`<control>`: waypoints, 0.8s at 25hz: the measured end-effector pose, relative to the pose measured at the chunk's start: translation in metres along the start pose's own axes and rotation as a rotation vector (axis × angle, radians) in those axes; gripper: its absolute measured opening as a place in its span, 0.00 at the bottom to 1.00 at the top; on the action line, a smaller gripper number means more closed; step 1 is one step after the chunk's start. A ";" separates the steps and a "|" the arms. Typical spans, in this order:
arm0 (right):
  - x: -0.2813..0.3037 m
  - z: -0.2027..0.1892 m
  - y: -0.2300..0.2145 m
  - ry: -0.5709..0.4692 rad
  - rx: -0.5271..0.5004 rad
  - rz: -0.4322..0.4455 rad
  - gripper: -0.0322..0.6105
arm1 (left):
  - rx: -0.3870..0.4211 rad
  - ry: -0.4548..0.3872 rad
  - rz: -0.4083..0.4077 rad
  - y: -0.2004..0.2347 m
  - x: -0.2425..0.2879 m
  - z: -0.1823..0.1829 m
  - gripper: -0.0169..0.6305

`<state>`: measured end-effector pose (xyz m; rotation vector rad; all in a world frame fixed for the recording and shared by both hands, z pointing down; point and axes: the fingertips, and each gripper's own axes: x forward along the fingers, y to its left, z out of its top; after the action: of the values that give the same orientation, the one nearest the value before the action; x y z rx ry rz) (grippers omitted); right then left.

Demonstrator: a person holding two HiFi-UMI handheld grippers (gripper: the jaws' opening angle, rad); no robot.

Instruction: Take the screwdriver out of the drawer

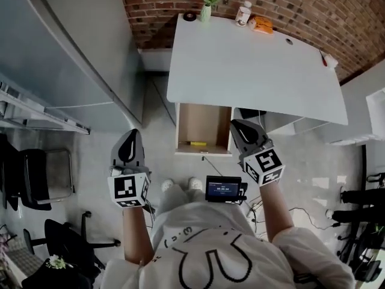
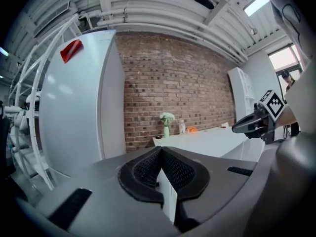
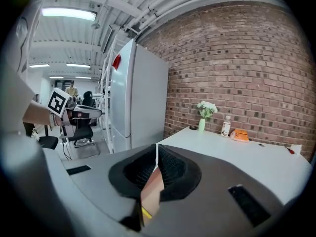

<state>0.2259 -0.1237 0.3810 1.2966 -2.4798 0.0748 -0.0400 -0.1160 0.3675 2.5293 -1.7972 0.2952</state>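
Observation:
A yellow screwdriver (image 1: 195, 143) lies near the front of the open wooden drawer (image 1: 203, 120) under the white desk (image 1: 252, 71). My right gripper (image 1: 236, 126) hovers just right of the drawer's front corner, jaws shut and empty. In the right gripper view its tips (image 3: 157, 149) meet, and a sliver of the wooden drawer with a yellow bit shows through the slit below them. My left gripper (image 1: 129, 135) hangs left of the drawer over the floor, apart from it. Its jaws (image 2: 160, 152) are shut on nothing.
On the desk's far edge stand a vase of flowers (image 1: 206, 8), a bottle (image 1: 243, 14), an orange object (image 1: 262, 24) and a dark roll (image 1: 189, 17). A tall white cabinet (image 1: 60, 53) fills the left. Black chairs (image 1: 36, 179) stand at the lower left. A small screen (image 1: 223, 188) sits by the person's waist.

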 end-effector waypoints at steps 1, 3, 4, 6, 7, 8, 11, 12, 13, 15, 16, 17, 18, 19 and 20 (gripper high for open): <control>0.006 -0.002 0.002 0.003 -0.004 0.013 0.09 | -0.001 0.007 0.008 0.003 -0.001 -0.003 0.03; 0.017 -0.007 0.007 0.012 -0.013 0.042 0.09 | -0.008 0.016 0.017 0.006 -0.002 -0.009 0.03; 0.022 -0.010 0.010 0.021 -0.018 0.056 0.09 | -0.011 0.020 0.018 0.007 -0.002 -0.013 0.04; 0.031 -0.020 0.017 0.044 -0.030 0.085 0.09 | -0.015 0.037 0.011 0.007 -0.001 -0.021 0.03; 0.036 -0.026 0.021 0.057 -0.037 0.099 0.09 | -0.017 0.047 0.003 0.006 0.000 -0.027 0.04; 0.041 -0.032 0.025 0.071 -0.042 0.113 0.09 | -0.020 0.058 -0.006 0.006 0.001 -0.034 0.03; 0.057 -0.053 0.032 0.109 -0.053 0.142 0.09 | -0.037 0.088 -0.016 0.010 0.009 -0.058 0.03; 0.063 -0.062 0.034 0.124 -0.053 0.150 0.09 | -0.046 0.099 -0.013 0.012 0.012 -0.067 0.03; 0.068 -0.071 0.036 0.139 -0.053 0.157 0.09 | -0.057 0.109 -0.009 0.014 0.015 -0.078 0.03; 0.077 -0.092 0.043 0.177 -0.054 0.176 0.09 | -0.076 0.130 -0.002 0.019 0.020 -0.099 0.03; 0.082 -0.103 0.046 0.201 -0.059 0.187 0.09 | -0.084 0.142 -0.001 0.020 0.022 -0.111 0.04; 0.086 -0.115 0.049 0.225 -0.068 0.198 0.09 | -0.089 0.154 0.000 0.021 0.025 -0.122 0.03; 0.090 -0.125 0.051 0.248 -0.078 0.209 0.09 | -0.091 0.167 -0.001 0.021 0.028 -0.133 0.03; 0.096 -0.135 0.053 0.264 -0.087 0.218 0.09 | -0.093 0.180 -0.003 0.021 0.031 -0.144 0.03; 0.101 -0.145 0.054 0.277 -0.091 0.225 0.09 | -0.095 0.192 -0.008 0.021 0.034 -0.156 0.03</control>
<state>0.1692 -0.1429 0.5558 0.8987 -2.3482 0.1804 -0.0702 -0.1347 0.5241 2.3541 -1.6890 0.4254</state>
